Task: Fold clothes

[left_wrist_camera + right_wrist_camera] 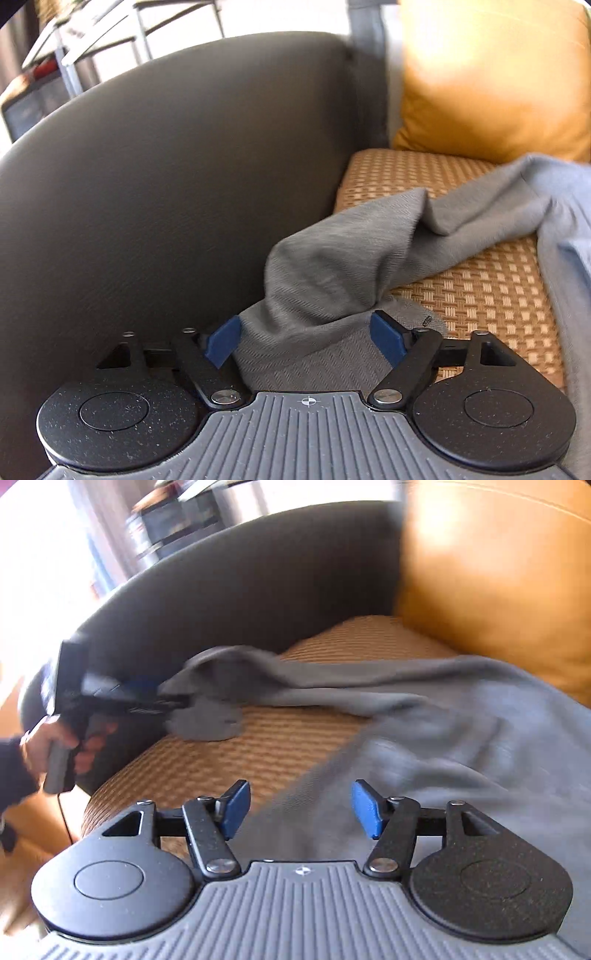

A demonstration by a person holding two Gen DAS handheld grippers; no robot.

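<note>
A grey long-sleeved garment [351, 251] lies spread over a woven tan seat [480, 295]. Its sleeve is bunched and runs straight into my left gripper [306, 341], which stands open with the fabric lying between its blue pads [223, 345]. In the right wrist view the garment's body [443, 738] covers the seat's right half, and the sleeve end [210, 723] droops by the left gripper [173, 701]. My right gripper [301, 808] is open just over the garment's near edge, and nothing is pinched between its pads.
A dark grey curved armrest [184, 184] [258, 572] walls the seat's left side. A mustard cushion [498, 74] [498, 572] leans at the back right. A hand [44, 746] holds the left gripper's handle. Bare woven seat [258, 753] shows between the sleeve and the garment's body.
</note>
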